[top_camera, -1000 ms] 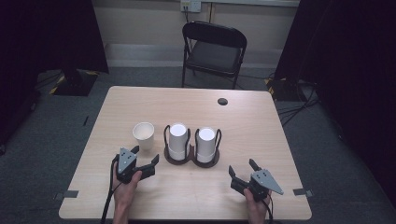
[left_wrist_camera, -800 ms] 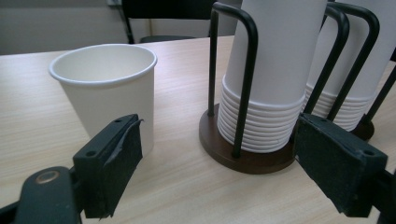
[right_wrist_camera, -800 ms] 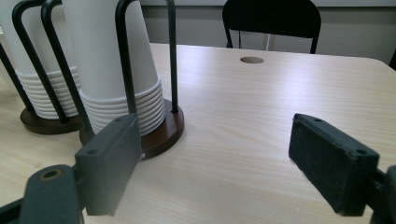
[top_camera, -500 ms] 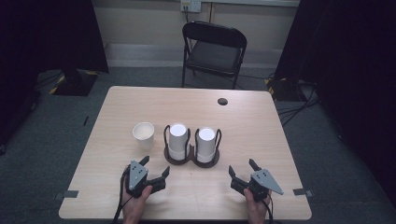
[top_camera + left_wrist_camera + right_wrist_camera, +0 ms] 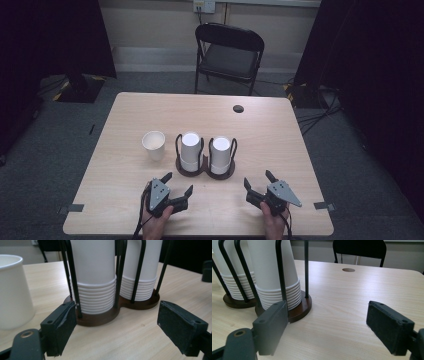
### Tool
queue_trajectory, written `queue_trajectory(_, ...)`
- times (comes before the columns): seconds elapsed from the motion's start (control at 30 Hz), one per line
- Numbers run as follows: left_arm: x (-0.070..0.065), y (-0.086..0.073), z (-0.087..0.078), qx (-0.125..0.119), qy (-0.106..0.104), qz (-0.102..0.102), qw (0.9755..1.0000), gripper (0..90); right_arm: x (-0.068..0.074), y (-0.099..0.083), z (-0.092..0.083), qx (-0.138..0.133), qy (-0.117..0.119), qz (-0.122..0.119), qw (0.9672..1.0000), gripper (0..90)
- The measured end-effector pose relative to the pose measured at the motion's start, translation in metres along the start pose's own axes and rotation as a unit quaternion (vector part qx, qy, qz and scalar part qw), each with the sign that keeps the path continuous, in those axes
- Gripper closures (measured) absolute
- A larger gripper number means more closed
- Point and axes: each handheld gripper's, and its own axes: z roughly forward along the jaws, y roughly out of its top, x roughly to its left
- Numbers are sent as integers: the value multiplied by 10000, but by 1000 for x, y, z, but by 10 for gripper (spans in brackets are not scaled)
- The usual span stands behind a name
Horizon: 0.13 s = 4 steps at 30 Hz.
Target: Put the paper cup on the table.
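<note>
Cup holder (image 5: 205,167), the dark brown double-ring kind with thin black wire uprights, is parked near the middle of the table, a bit toward the person's edge. Two stacks of white paper cups are kept in it upside down, the left stack (image 5: 190,150) and the right stack (image 5: 220,154), each ringed by its own wires. Going big to small though: the light wood table (image 5: 280,135) takes up most of the high view, and a black folding chair (image 5: 227,52) is pushed up behind its far side. A round cable hole (image 5: 238,108) can be spotted in the tabletop near the far right.

A single white paper cup (image 5: 154,145) is stood upright just left of the holder, apart from it, mouth up.

Both tools are held low at the near edge. The left gripper (image 5: 177,184) is pointed at the holder, jaws spread wide with nothing between them; in the left gripper view the holder's base (image 5: 100,316) is seen just past the jaw tips, not touched as far as can be told, and the loose cup (image 5: 12,292) is off to the side. The right gripper (image 5: 257,180) is also spread wide and empty, set near the holder's right ring (image 5: 297,307) but apart from it.
</note>
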Motion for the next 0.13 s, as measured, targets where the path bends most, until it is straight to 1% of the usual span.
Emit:
queue_trajectory(0.07, 1, 0, 0, 19, -22, -18, 10000, 157, 0, 1, 2, 95, -40, 38, 9999, 139)
queue_trajectory(0.13, 1, 0, 1, 16, -4, 9, 10000, 157, -1, 1, 3, 173, -151, 77, 9997, 139)
